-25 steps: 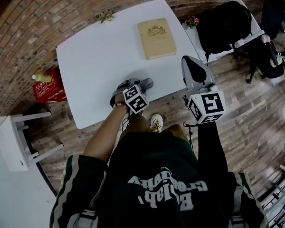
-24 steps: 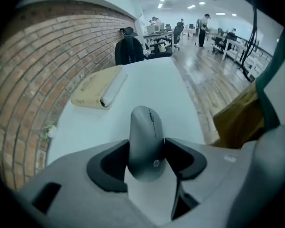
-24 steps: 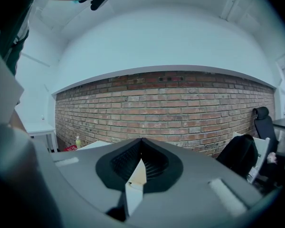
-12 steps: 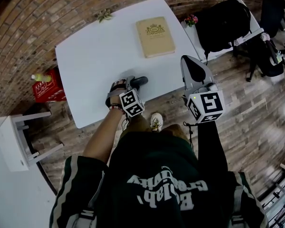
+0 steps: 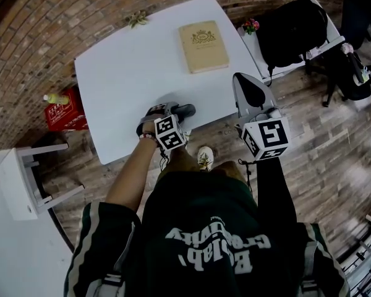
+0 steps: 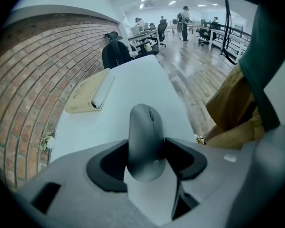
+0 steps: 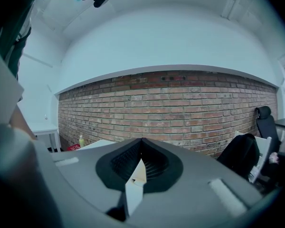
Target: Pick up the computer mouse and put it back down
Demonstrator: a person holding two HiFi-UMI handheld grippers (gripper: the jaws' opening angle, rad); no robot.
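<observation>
Computer mouse [image 6: 145, 129] in left hand-held gripper [image 6: 146, 151]

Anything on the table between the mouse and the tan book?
Nothing. Only bare white tabletop lies between the mouse, clamped in the left gripper, and the tan book. The head view shows it, and the left gripper view agrees.

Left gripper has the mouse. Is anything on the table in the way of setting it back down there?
Nothing visible. The left gripper is shut on the computer mouse by the table's near edge, and the white surface around it is bare. The book lies well off, at the far side.
</observation>
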